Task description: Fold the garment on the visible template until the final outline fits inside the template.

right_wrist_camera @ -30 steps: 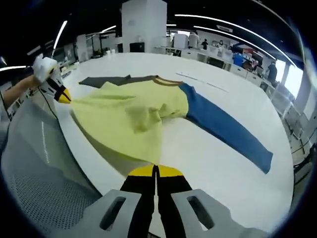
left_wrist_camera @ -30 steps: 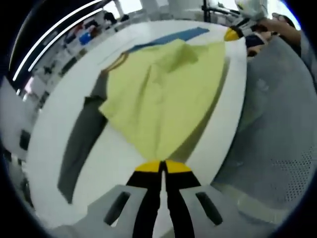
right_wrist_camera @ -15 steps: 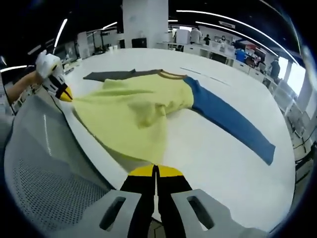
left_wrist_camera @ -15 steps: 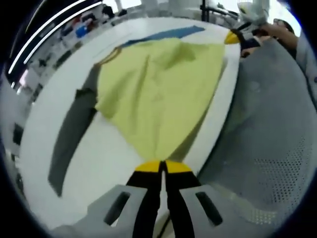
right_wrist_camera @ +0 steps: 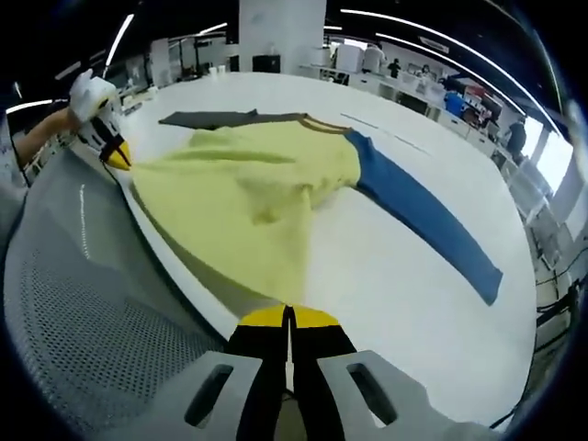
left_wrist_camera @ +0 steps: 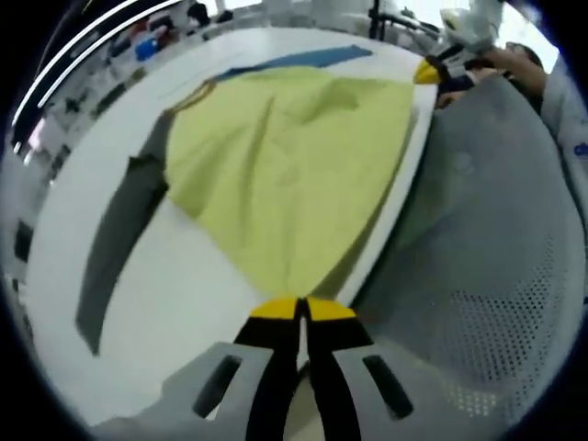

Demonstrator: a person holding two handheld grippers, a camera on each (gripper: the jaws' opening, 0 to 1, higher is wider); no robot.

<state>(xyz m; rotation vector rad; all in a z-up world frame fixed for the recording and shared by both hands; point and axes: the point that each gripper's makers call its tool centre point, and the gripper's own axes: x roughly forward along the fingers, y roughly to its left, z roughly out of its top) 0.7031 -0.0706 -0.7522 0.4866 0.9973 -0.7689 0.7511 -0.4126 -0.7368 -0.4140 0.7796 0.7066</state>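
Both grippers, left gripper (left_wrist_camera: pixel 299 310) and right gripper (right_wrist_camera: pixel 288 320), clamp the garment's (right_wrist_camera: pixel 248 197) yellow hem at the counter (right_wrist_camera: pixel 404 276) edge; next, carry the hem toward the collar

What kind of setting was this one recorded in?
Probably a large lab or workshop hall: a big white table holding the yellow shirt, rows of cluttered workbenches with people at the back, and long ceiling light strips. A grey mesh chair stands at the table's edge.
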